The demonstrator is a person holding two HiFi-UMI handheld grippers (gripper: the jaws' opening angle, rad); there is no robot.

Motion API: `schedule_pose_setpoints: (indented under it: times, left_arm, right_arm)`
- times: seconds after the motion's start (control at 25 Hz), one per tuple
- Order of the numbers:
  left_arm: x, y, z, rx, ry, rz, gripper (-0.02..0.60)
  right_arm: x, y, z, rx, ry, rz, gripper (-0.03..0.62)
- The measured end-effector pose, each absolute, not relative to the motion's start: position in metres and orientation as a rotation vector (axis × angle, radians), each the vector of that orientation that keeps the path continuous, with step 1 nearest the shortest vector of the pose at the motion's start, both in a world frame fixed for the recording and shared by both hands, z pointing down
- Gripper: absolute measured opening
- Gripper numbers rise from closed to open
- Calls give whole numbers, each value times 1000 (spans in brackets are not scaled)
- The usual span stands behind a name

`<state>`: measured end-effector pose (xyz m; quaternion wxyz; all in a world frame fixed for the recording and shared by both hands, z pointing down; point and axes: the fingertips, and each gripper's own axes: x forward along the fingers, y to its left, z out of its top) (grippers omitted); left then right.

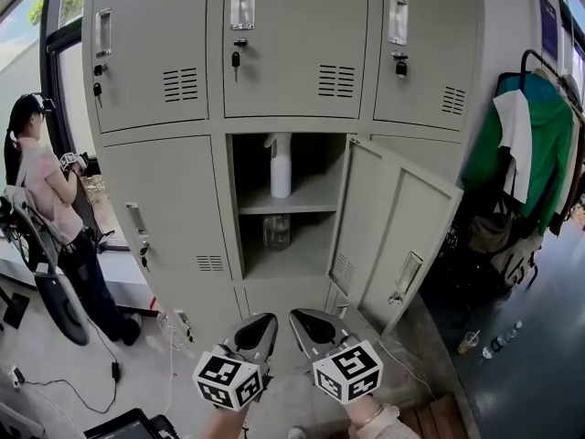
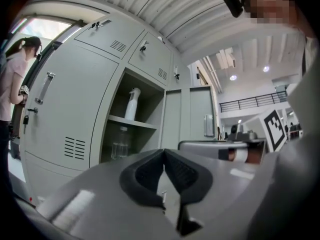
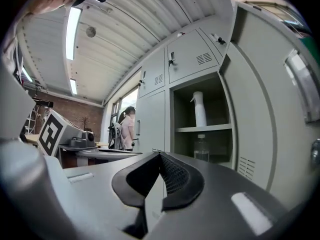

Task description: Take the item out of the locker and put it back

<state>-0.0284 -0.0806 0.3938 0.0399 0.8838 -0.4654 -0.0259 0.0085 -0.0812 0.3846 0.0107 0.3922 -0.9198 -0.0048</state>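
While a person (image 1: 50, 199) stands well off to the left, the left gripper (image 1: 259, 329) hangs low before the locker (image 1: 155, 199), its fingers pressed together on nothing. Straight ahead one compartment is open, split by a shelf (image 1: 306, 199). A white spray bottle (image 1: 280, 165) stands upright on the shelf, long axis vertical, nozzle pointing left, with free room to its right. A clear bottle (image 1: 276, 231) stands upright below it. The right gripper (image 1: 315, 326) sits just beside the left, fingers likewise pressed together and empty. The door (image 1: 393, 236) is swung out to the right, its edge well clear of the opening; coats (image 1: 521, 144) hang farther right.
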Motion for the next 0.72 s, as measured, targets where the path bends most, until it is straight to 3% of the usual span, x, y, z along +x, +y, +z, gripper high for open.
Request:
schedule_pose_setpoints:
  times: [0.72]
  left_arm:
    - [-32,-198,408,2633,-1483,-96,7]
  right_arm:
    - [1,-204,404,1160,-2868,42,-5]
